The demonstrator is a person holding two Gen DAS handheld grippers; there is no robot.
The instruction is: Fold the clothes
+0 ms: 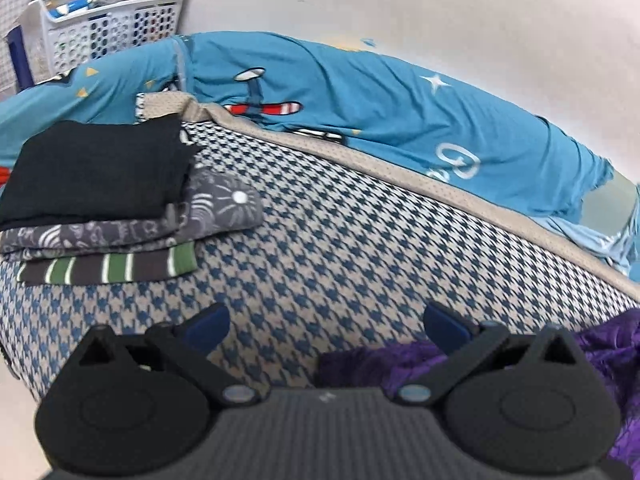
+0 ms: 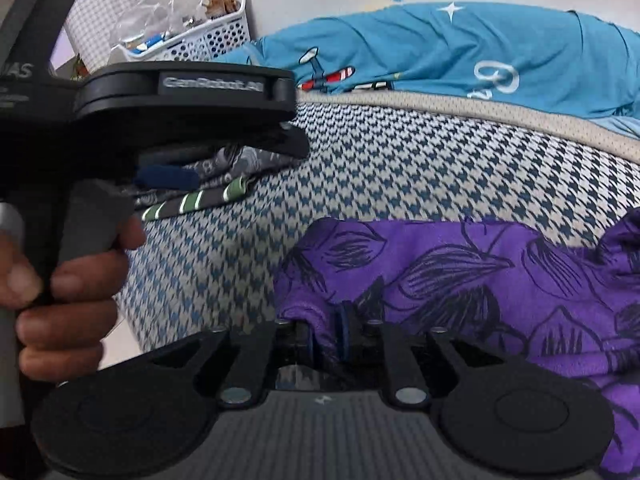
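Observation:
A purple garment (image 2: 460,280) with dark leaf drawings lies crumpled on the houndstooth mattress (image 2: 400,168). My right gripper (image 2: 326,340) is shut on a fold at its near edge. My left gripper (image 1: 326,326) is open over bare mattress (image 1: 320,240), with the purple garment (image 1: 400,364) just under its right finger. A folded stack lies at the left: a black piece (image 1: 96,168) on top, a grey patterned piece (image 1: 208,208) below, a green-striped piece (image 1: 120,266) at the bottom. In the right wrist view the left gripper (image 2: 168,178) and the hand (image 2: 68,292) holding it fill the left side.
A teal printed sheet (image 1: 380,108) is bunched along the mattress's far edge against a white wall. A white perforated basket (image 1: 116,24) full of small items stands at the back left. The mattress drops off to a pale floor at the near left.

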